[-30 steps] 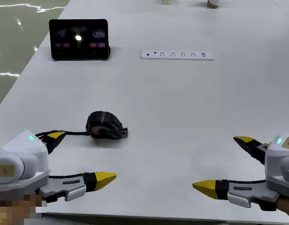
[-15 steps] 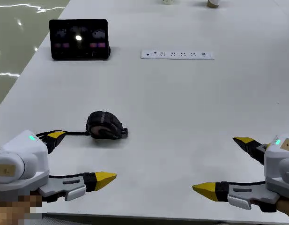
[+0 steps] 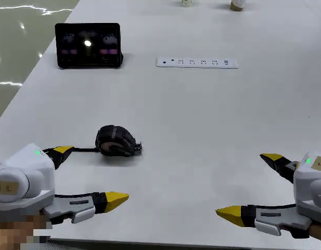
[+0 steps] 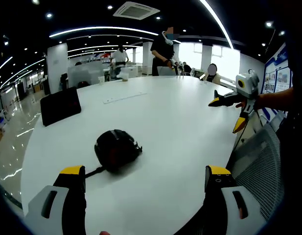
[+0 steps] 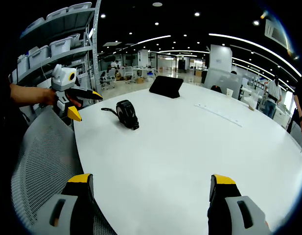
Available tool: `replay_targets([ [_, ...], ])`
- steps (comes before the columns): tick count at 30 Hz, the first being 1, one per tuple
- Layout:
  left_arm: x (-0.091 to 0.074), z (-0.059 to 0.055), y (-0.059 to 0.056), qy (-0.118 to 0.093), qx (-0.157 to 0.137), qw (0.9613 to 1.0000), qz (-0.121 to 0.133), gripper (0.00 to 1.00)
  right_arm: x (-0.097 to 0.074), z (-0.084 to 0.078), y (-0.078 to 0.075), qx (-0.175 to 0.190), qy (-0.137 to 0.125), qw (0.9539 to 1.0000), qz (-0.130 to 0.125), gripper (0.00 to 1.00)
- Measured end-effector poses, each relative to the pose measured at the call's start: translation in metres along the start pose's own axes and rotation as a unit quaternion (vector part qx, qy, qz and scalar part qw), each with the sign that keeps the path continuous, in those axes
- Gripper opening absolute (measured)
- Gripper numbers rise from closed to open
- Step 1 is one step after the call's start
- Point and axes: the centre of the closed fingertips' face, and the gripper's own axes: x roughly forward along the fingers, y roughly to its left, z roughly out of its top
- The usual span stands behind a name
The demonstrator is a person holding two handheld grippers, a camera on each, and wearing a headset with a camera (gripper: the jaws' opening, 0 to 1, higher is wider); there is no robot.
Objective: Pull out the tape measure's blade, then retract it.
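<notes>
**Both grippers open and apart from the tape measure on the white table**

At the far left of the head view a glossy green floor point(image 3: 14, 47) borders the white table point(image 3: 202, 114). A dark tablet point(image 3: 88, 44) stands propped near the table's far left corner, its screen showing dim pink and white patches.

The left gripper point(image 3: 91, 173) sits at the near left edge of the table. Its yellow-tipped jaws are spread wide and hold nothing.

The tape measure point(image 3: 116, 140) rests on the table just beyond and to the right of that gripper's farther jaw tip. It lies outside the gap between the jaws and is apart from both. A thin black strap point(image 3: 85, 149) runs from the case leftward toward that farther tip; whether it touches the tip cannot be told.

In the left gripper view the tape measure lies ahead, between the lines of the two jaws and nearer the left-hand one, with the strap trailing toward that jaw.

The case is black and rounded, with a paler circular patch on the side that faces the head camera. A small tab juts at its lower right corner.

A white power strip point(image 3: 196, 61) lies flat farther back, near the middle of the table.

The right gripper point(image 3: 249, 183) is at the near right edge, well apart from the tape measure. Its jaws are likewise spread wide around bare table. In the right gripper view the tape measure sits far ahead, left of centre, close to the other gripper.
</notes>
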Motion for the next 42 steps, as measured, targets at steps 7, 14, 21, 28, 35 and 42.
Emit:
replay_targets([
  [7,0.001,0.0,0.003,0.005,0.005,1.0,-0.002,0.99,0.0,-0.001,-0.002,-0.004,0.006,1.0,0.003,0.99],
  [14,0.004,0.003,0.006,0.01,0.012,0.9998,-0.008,0.99,0.003,0.0,-0.005,-0.012,0.013,0.9998,0.01,0.98],
  [21,0.007,0.004,0.013,0.016,0.021,0.9996,-0.011,0.99,0.009,0.0,-0.007,-0.025,0.023,0.9992,0.02,0.96],
  [28,0.011,0.007,0.018,0.021,0.026,0.9993,-0.016,0.99,0.015,0.002,-0.009,-0.036,0.028,0.9984,0.032,0.95],
  [35,0.017,0.008,0.023,0.029,0.036,0.9986,-0.025,0.96,0.024,0.004,-0.012,-0.055,0.034,0.9968,0.046,0.93],
  [42,0.021,0.011,0.029,0.033,0.046,0.9979,-0.03,0.92,0.033,0.008,-0.018,-0.072,0.035,0.9951,0.057,0.9],
])
